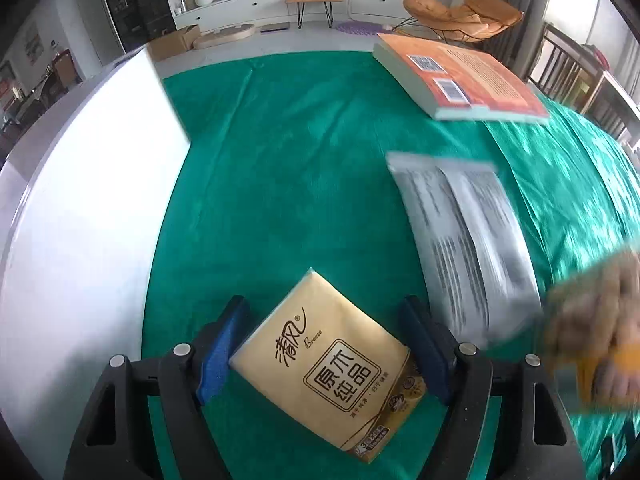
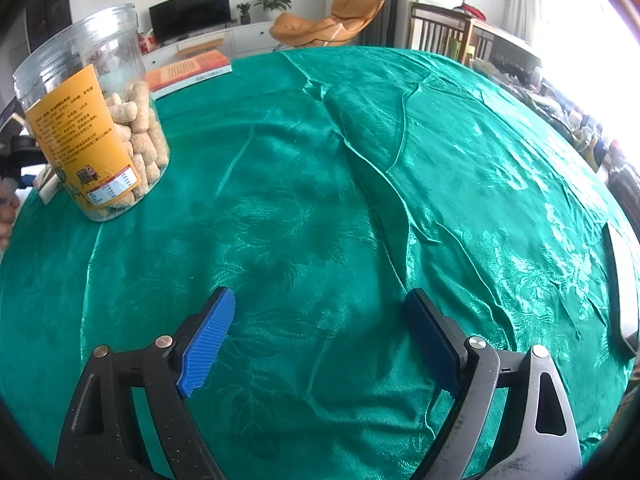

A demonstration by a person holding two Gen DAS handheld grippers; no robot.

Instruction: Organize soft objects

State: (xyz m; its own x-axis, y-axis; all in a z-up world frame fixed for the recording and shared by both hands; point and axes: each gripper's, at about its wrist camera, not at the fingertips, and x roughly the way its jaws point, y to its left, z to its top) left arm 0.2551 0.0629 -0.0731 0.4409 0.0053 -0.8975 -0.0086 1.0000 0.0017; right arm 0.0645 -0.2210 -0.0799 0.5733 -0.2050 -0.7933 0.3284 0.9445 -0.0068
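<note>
My left hand-held gripper clamps the yellow tissue pack skewed, above the green tabletop — it could twist loose — while my right hand-held gripper gapes empty.

The tissue pack reads "清风 Breeze" and "原木纯品". Print on the jar label is too small to read.

Left gripper jaws closed against a held pack; right gripper jaws spread wide, nothing between.
</note>
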